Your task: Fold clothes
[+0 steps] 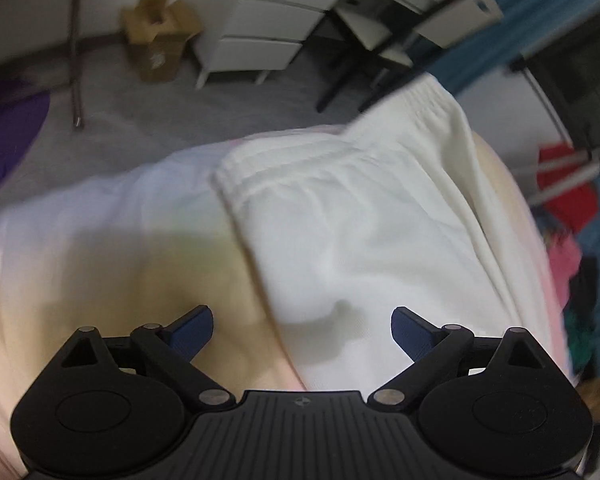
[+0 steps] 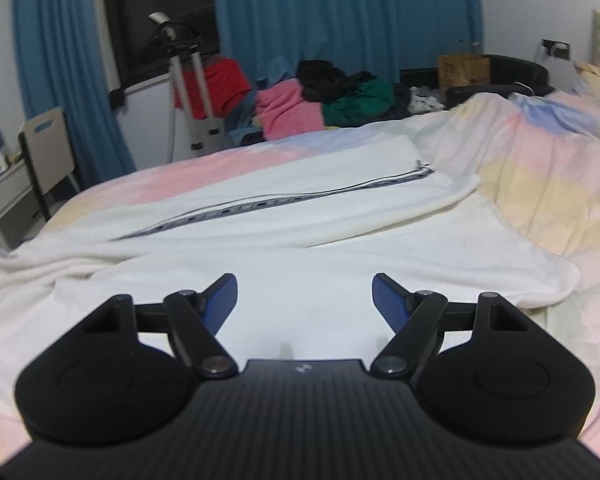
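Pastel bedding point(image 1: 100, 240) carries white trousers point(image 1: 360, 220), waistband far, under the left gripper point(image 1: 302, 326), its jaws apart and empty. Right view: right gripper point(image 2: 304, 300), likewise spread, hovers over the trousers point(image 2: 280, 220), apparently half-folded; more folds remain.

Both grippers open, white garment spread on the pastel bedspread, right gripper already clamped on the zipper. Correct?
Not quite. The right gripper is open over the white garment, gripping nothing; the zipper lies farther ahead, per the right wrist view. The left gripper is open too.
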Demonstrator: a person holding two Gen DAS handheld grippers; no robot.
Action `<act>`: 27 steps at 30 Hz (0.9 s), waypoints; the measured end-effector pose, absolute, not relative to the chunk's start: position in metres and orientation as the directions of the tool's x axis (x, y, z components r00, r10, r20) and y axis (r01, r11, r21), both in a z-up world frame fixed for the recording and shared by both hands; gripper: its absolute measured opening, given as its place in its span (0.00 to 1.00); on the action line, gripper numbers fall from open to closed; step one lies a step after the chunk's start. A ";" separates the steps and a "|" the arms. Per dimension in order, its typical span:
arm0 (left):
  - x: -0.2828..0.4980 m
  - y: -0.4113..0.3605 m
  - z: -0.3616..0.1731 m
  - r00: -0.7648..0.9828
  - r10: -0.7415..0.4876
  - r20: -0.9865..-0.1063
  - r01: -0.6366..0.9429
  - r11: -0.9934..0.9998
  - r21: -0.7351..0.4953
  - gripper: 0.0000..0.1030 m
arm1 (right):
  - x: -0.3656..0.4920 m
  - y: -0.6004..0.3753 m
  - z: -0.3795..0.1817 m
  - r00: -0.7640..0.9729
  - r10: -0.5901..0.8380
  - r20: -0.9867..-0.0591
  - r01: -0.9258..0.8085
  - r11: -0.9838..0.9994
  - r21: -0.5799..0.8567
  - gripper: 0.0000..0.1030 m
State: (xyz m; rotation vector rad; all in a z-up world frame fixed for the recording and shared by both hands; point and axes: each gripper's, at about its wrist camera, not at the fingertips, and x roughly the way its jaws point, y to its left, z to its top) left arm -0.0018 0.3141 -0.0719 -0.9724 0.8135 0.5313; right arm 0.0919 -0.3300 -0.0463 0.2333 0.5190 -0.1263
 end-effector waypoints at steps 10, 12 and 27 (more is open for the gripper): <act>-0.005 0.322 -0.088 0.767 -0.146 -0.625 -0.554 0.340 -0.760 0.80 | 0.097 -0.374 -0.051 0.853 -0.041 -0.520 0.264 0.894 0.362 0.74; -0.006 0.323 -0.092 0.787 -0.174 -0.592 -0.530 0.301 -0.793 0.79 | 0.094 -0.399 -0.057 0.843 -0.043 -0.536 0.328 0.831 0.449 0.74; 0.006 0.326 -0.115 0.733 -0.214 -0.645 -0.572 0.320 -0.756 0.50 | 0.101 -0.506 -0.135 0.750 -0.014 -0.661 0.608 0.410 0.680 0.72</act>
